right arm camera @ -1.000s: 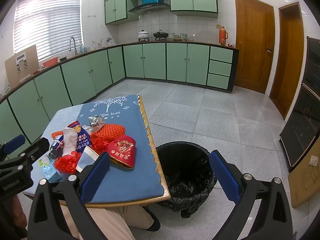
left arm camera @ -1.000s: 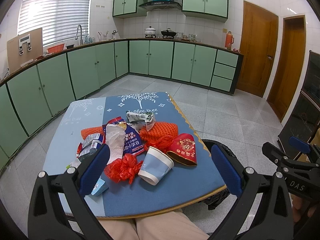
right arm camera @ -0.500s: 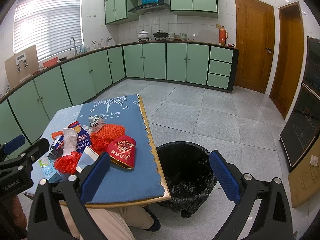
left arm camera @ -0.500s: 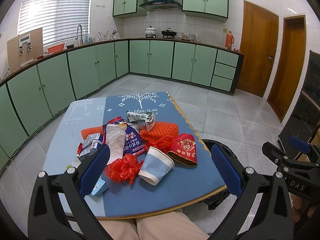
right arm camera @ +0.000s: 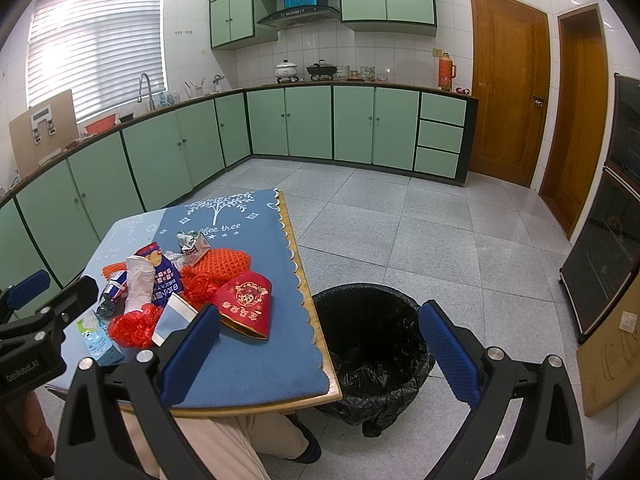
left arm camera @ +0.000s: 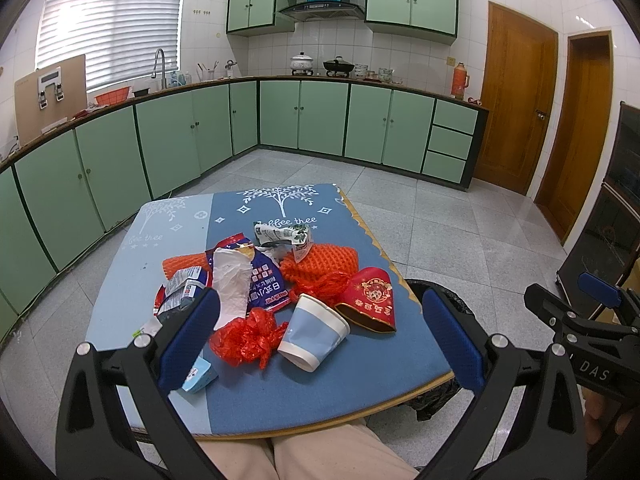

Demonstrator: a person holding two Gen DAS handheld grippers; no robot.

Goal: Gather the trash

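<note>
A pile of trash lies on the blue table (left arm camera: 280, 392): a blue and white paper cup (left arm camera: 314, 333) on its side, a red crumpled bag (left arm camera: 246, 338), a red paper cup (left arm camera: 370, 300), orange foam netting (left arm camera: 320, 262), a blue snack wrapper (left arm camera: 266, 286), white plastic (left arm camera: 232, 280) and a small carton (left arm camera: 198, 376). My left gripper (left arm camera: 320, 340) is open and empty, held above the table's near edge in front of the pile. My right gripper (right arm camera: 320, 354) is open and empty, held above the black-lined bin (right arm camera: 372, 344) to the right of the table.
The bin (left arm camera: 444, 304) stands on the tiled floor against the table's right side. Green cabinets (left arm camera: 304, 120) line the back and left walls. Two wooden doors (right arm camera: 508, 92) are at the right. A dark cabinet (right arm camera: 612, 248) stands at the far right. My knees (left arm camera: 304, 456) are under the table's near edge.
</note>
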